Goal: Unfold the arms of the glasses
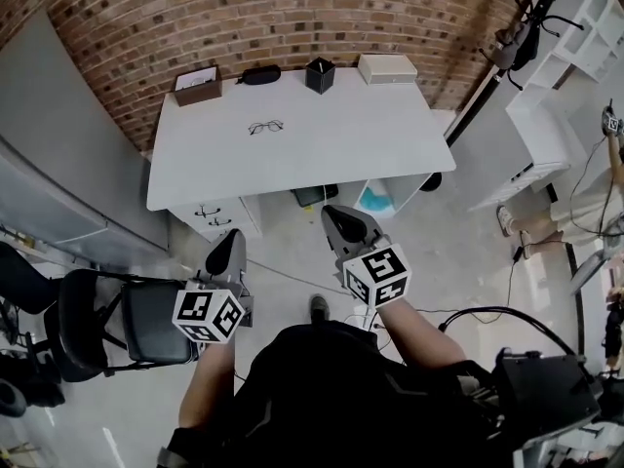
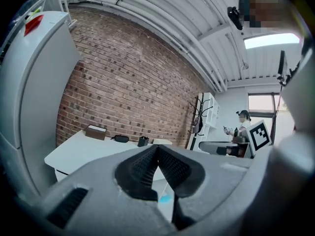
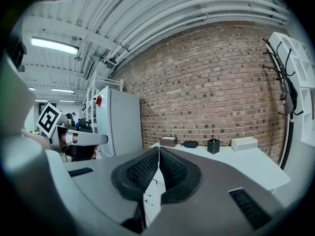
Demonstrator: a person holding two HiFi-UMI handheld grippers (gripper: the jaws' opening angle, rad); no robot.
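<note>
Glasses (image 1: 265, 126) are seen lying on the white table (image 1: 390, 144), in its far half and left of the middle, well apart from both tongs. Whether their arms are folded cannot be told from this far off. They rest on bare tabletop and touch nothing else.

Along the table's far edge, against the brick wall (image 1: 292, 18), four things are lined up: a brown box (image 1: 197, 85) at the left, a black case (image 1: 259, 74) beside it, a black cup (image 1: 320, 74) next, and a white box (image 1: 387, 68) at the right. Of these, the case is the nearest to the glasses.

The left tongs (image 1: 236, 237) and the right tongs (image 1: 333, 213) are held side by side over the floor (image 1: 458, 261), short of the table's near edge, and both are pointed toward the table. In the left gripper view the ribbed pads (image 2: 140, 168) are pressed together at the tip with nothing between them. In the right gripper view the pads (image 3: 173, 170) are likewise closed on each other, and nothing is gripped.

Under the table a white drawer unit (image 1: 216, 217) is set at the left, and something blue (image 1: 375, 200) is seen in an open space at the right. A black chair (image 1: 146, 320) stands on the floor just beside the left tongs, on the person's left.
</note>
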